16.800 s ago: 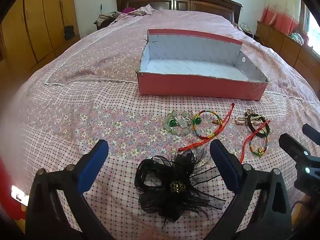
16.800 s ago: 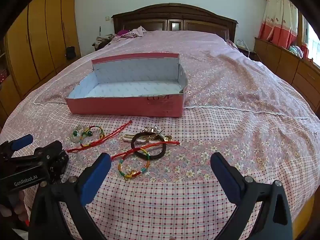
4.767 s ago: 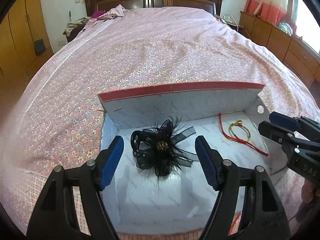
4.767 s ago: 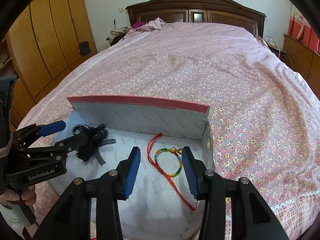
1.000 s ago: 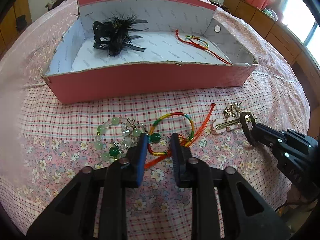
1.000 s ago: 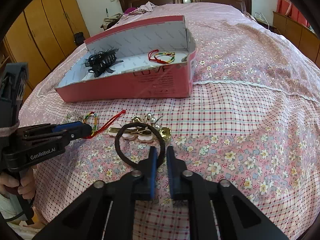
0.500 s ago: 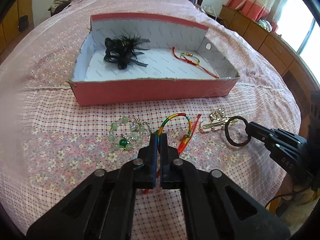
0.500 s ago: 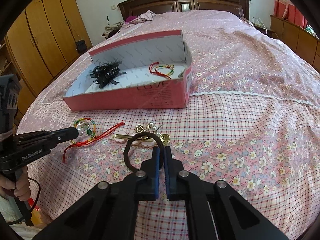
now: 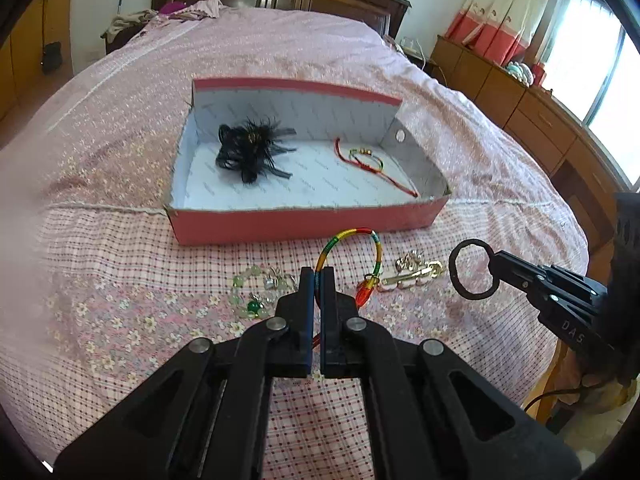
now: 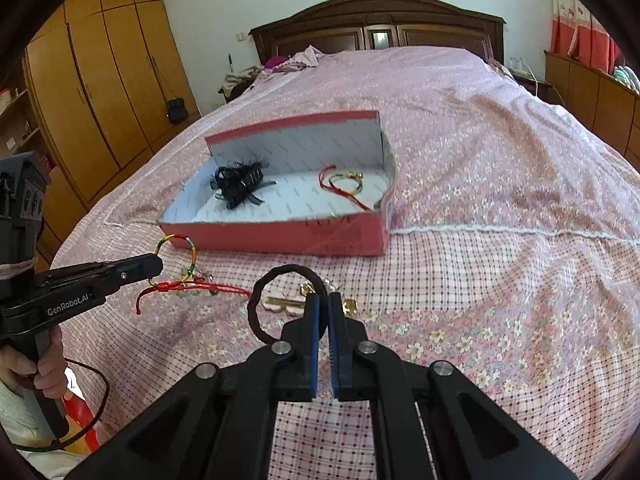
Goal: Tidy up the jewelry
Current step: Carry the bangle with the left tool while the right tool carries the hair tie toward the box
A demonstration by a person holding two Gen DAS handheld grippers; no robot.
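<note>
My left gripper [image 9: 318, 276] is shut on a rainbow cord bracelet [image 9: 352, 236] with red strings, held above the bedspread in front of the red box [image 9: 304, 222]. My right gripper [image 10: 323, 300] is shut on a black hair tie [image 10: 276, 280], also lifted; it shows in the left wrist view [image 9: 472, 274]. The box holds a black feather hairpiece [image 9: 250, 148] and a second rainbow bracelet [image 9: 366, 158]. A green bead bracelet [image 9: 256, 292] and gold hair clips [image 9: 412, 272] lie on the bed.
The box's tall back wall [image 9: 296, 112] stands at its far side. A wooden wardrobe [image 10: 100, 92] is at the left, a dresser [image 9: 532, 120] at the right, the headboard [image 10: 376, 28] far behind. The bed's front edge is close below the grippers.
Both grippers have risen and moved toward the box, lifting the rainbow bracelet and the black hair tie clear of the bedspread. A second ago the left jaws were still slightly apart around the bracelet.
</note>
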